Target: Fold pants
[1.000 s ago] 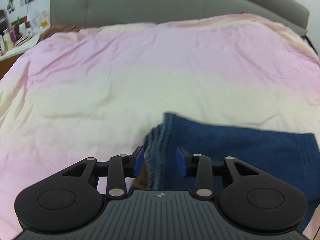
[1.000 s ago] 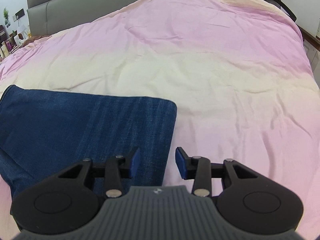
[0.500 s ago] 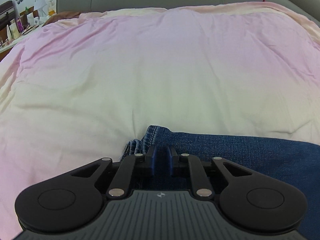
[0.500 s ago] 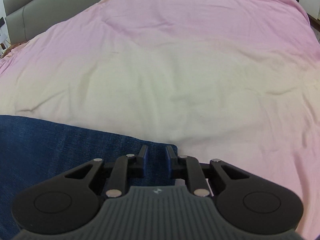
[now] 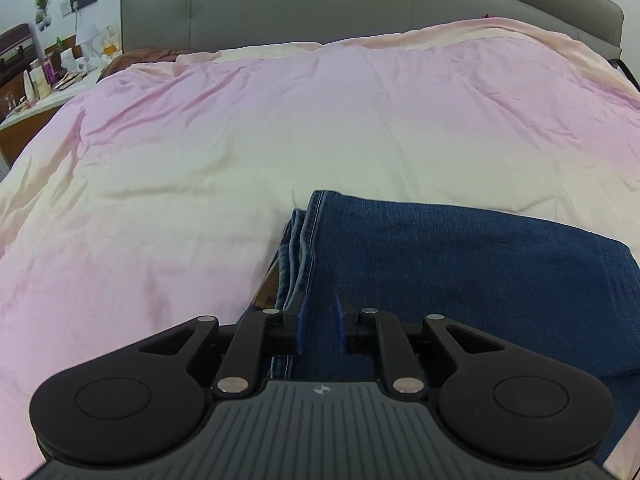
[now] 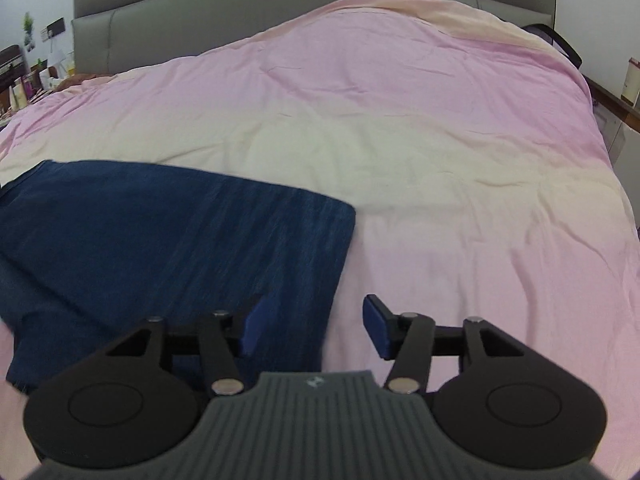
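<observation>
the left claw [image 5: 319,328] sits nearly closed on the near left edge of the pants [image 5: 460,264], denim pinched between its pads. the right claw [image 6: 316,326] hangs at the pants' [image 6: 168,240] near right corner, its jaws opening, that corner's edge lying between them with neither pad pressing on it. beyond both claws the folded pants stretch away as a blue rectangle, their long axis running left to right across the near part of the bed [image 5: 280,128]. each claw is at its own end, so any further fold would start from these near corners. past the pants lies bare pink duvet, then the grey headboard [image 5: 360,4].
</observation>
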The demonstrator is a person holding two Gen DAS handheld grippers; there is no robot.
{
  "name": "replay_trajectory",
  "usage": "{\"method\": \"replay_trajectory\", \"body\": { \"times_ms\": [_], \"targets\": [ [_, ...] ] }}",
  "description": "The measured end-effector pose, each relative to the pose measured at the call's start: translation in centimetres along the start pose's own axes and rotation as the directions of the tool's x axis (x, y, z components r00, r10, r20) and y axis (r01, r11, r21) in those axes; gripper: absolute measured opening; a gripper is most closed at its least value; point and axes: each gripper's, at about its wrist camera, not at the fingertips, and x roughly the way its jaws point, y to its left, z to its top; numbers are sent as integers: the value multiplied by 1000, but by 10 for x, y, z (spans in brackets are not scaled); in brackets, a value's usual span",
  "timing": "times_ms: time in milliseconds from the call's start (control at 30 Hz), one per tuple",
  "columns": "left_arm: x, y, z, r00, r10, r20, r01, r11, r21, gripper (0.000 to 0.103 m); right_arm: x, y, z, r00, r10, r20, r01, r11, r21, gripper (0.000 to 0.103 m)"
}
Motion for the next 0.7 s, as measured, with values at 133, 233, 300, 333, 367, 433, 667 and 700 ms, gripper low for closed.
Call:
{"method": "replay_trajectory", "body": {
  "times_ms": [133,233,300,333,367,433,667,700],
  "targets": [
    [-19,23,-20,1000,-1,14,2,996,-85,22,-6,1,-37,1000,-19,-3,19,998,66,47],
    [-27,38,-32,1000,-2,9,4,985,-175,33,9,-15,-50,999,5,-46,3,982,187,50],
    [-31,48,-36,1000,-10,18,14,969,-247,49,21,-15,-56,993,-2,-120,25,982,185,50],
    [-33,54,-39,1000,-15,24,22,956,-292,60,22,-12,-58,991,-8,-132,29,986,162,50],
    [-33,59,-41,999,-29,31,38,941,-336,68,19,-10,-58,990,-16,-141,36,990,135,50],
    [-27,69,-44,996,-74,44,86,899,-430,78,10,-11,-57,987,-12,-160,35,990,137,47],
    [20,79,-64,988,-124,93,154,697,-700,89,-12,-58,-50,992,128,-7,-110,883,457,54],
    [26,80,-67,990,-102,100,143,696,-704,89,-4,-67,-50,986,168,8,-147,837,527,55]
  ]
}}
